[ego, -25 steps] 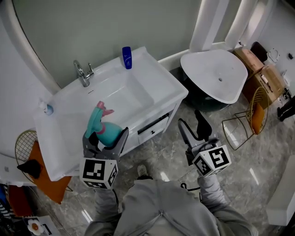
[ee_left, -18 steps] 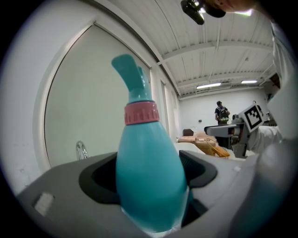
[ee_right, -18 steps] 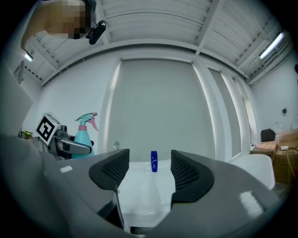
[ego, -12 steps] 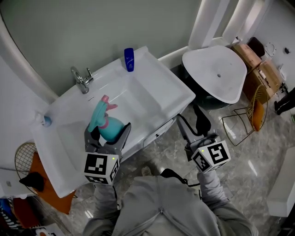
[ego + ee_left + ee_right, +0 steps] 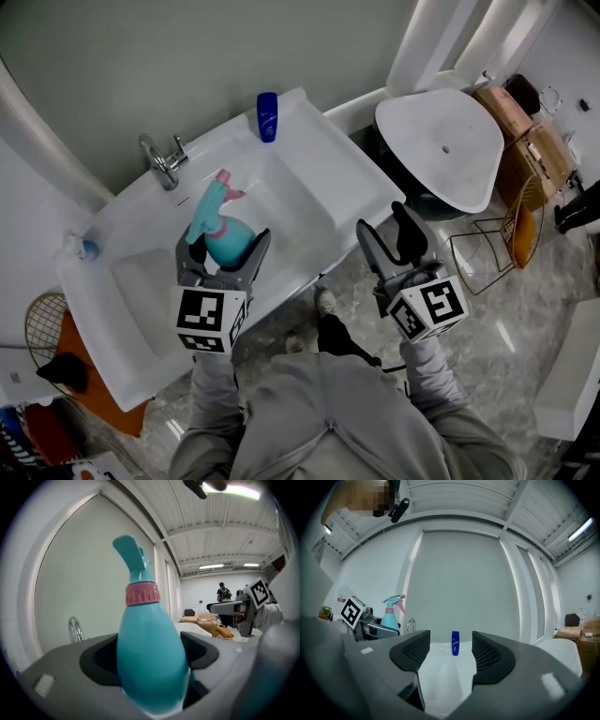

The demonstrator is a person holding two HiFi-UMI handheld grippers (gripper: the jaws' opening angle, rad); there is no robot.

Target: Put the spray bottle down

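Just above the sink rim (image 5: 361,202), left tongs (image 5: 223,247) clamp the spray bottle (image 5: 221,236); right tongs (image 5: 384,225) gape empty

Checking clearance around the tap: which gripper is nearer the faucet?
Left. The left gripper, shut on the spray bottle, hangs over the sink just in front of the faucet; the open right gripper is off its front right corner, farther away.
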